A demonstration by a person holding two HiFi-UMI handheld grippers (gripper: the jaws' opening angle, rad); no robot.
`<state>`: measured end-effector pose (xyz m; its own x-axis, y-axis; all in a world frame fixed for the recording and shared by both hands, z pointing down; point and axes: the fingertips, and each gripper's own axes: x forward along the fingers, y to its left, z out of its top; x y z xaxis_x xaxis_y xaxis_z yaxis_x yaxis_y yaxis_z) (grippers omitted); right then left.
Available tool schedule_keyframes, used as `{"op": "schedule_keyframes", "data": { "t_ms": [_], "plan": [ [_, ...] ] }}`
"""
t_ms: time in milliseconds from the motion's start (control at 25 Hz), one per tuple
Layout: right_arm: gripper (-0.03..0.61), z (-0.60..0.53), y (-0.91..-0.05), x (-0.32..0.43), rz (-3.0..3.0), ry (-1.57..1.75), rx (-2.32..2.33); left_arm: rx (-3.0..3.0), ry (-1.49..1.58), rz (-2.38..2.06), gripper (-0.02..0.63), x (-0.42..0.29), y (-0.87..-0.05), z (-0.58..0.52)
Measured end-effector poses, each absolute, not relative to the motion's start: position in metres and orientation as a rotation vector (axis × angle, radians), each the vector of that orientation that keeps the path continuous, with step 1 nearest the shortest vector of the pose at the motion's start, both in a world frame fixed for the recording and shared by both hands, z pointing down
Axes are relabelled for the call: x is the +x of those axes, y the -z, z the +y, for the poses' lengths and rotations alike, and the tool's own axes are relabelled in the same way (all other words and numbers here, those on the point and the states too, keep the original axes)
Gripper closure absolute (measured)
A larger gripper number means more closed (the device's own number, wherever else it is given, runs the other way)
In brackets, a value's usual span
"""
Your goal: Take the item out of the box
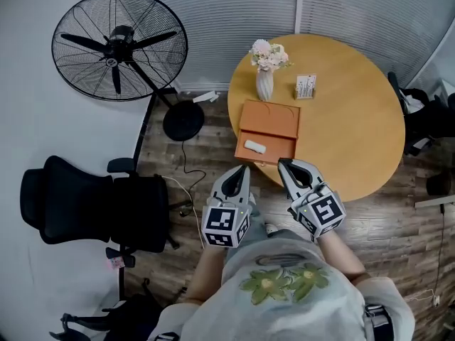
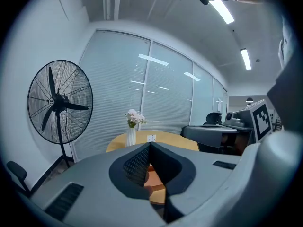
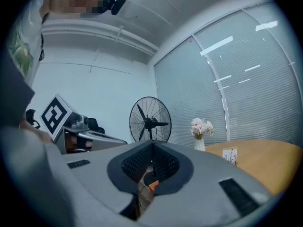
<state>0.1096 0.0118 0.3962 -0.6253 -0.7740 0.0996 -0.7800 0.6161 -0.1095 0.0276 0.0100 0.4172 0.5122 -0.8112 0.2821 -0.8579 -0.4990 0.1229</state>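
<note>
We hold both tools pinched together and empty — left tool (image 1: 240,169), right tool (image 1: 284,163) — just below the open orange box (image 1: 270,119) at frame centre on the bench (image 1: 355,126); the white item (image 1: 255,146) lies inside it

No legible words, brand or number in any view.

Candidates checked:
- Small white card (image 1: 306,86), upright on the bench (image 1: 355,119) just beside the vase (image 1: 264,84). There is dark print on its face, but it is too small to read in the head view. In the gripper views it shows only as faint marks.
- Black-and-white square marker patterns on the cube (image 1: 222,224) of the left tool (image 1: 239,170) and on the cube (image 1: 323,213) of the right tool (image 1: 290,165). These are coded blocks, not letters or digits.
</note>
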Motion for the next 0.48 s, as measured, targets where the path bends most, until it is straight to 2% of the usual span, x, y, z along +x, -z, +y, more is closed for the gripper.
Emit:
{"op": "schedule_keyframes", "data": {
  "t_ms": [480],
  "plan": [
    [0.574, -0.044, -0.405, 0.089, -2.755, -0.182, 1.29, 2.478, -0.259, -1.421, 0.612, 0.005, -0.426, -0.045]
  ]
}}
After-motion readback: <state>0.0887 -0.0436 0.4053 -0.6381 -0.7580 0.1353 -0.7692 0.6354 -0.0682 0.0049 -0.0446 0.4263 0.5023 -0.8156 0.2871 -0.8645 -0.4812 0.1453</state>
